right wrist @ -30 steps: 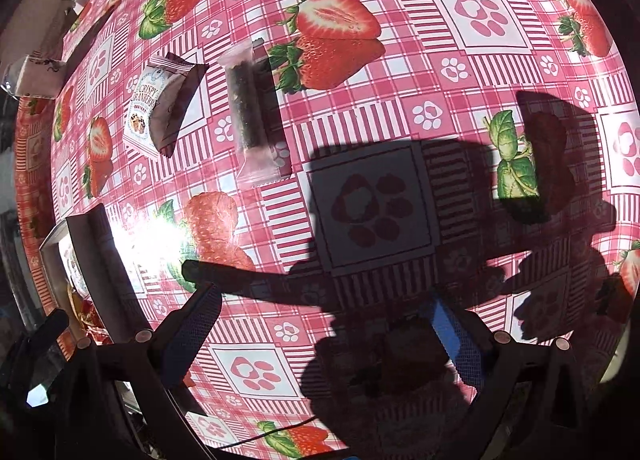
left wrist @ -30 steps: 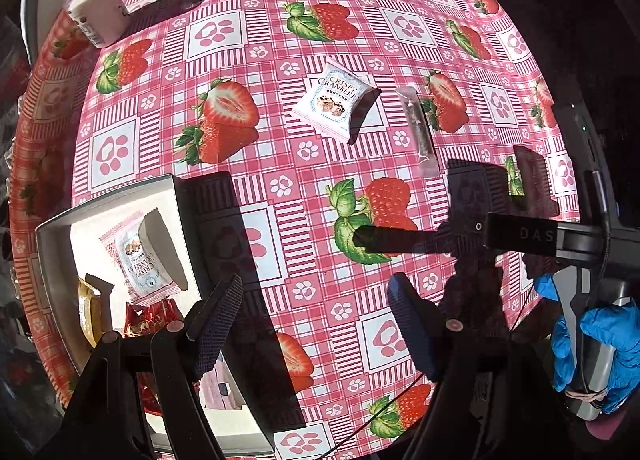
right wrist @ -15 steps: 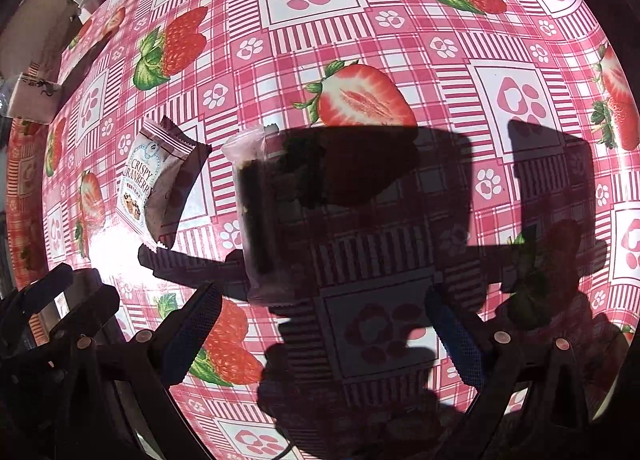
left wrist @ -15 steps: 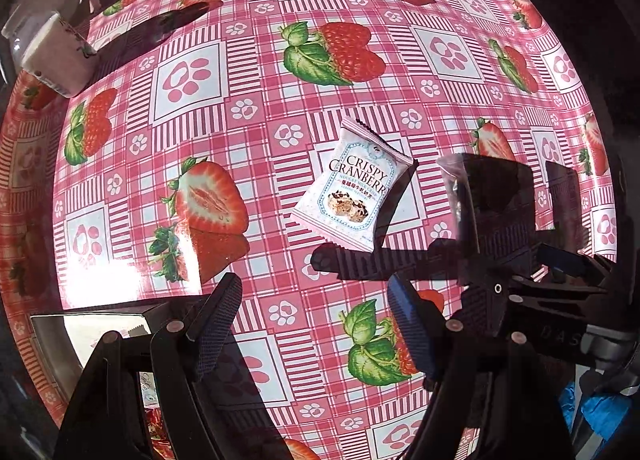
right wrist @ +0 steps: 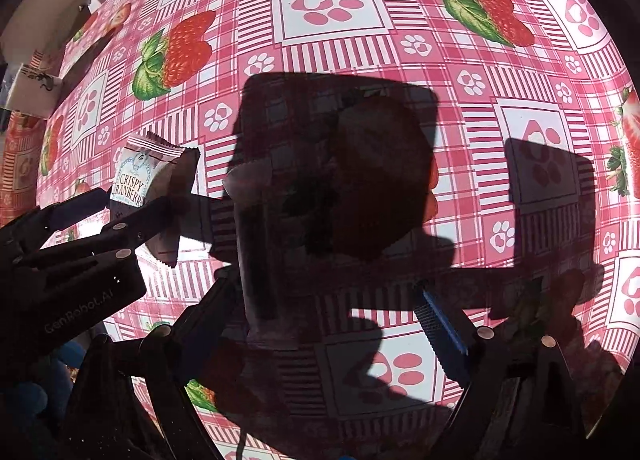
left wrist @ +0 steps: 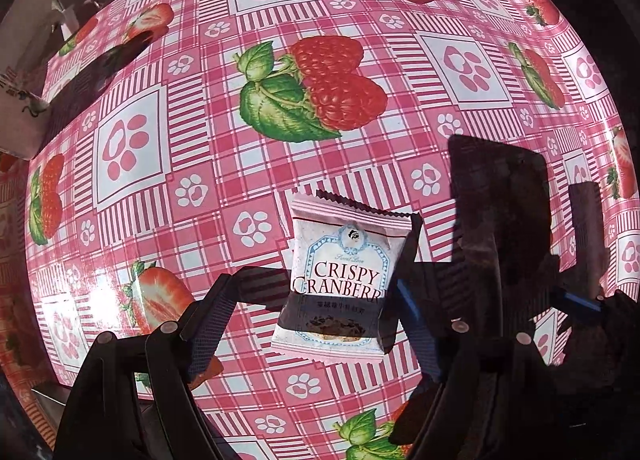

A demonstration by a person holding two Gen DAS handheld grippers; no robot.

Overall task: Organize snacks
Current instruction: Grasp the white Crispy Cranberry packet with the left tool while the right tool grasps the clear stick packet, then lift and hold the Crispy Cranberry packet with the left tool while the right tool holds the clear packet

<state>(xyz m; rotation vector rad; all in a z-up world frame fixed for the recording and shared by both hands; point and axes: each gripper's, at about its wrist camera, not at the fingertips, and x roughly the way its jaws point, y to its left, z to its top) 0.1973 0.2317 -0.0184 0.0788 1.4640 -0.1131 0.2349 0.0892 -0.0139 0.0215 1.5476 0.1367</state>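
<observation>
Pink strawberry cloth [left wrist: 168, 244] is covering my bench; my left claw [left wrist: 312, 320] is hanging spread around the cranberry packet [left wrist: 340, 284], not touching. My right claw [right wrist: 332, 312], just narrowing, is straddling a shadowed clear bar [right wrist: 256, 244], unpinched.

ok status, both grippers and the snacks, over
Left gripper open, straddling white Crispy Cranberry packet. Right gripper open, just closing, long clear-wrapped dark bar beside its left finger. Nothing blocking.

The counter [left wrist: 192, 163] wears pink-and-white gingham with red strawberries, green leaves and paw prints; the cranberry packet [left wrist: 340, 280] is white with blue frame and red lettering.
</observation>
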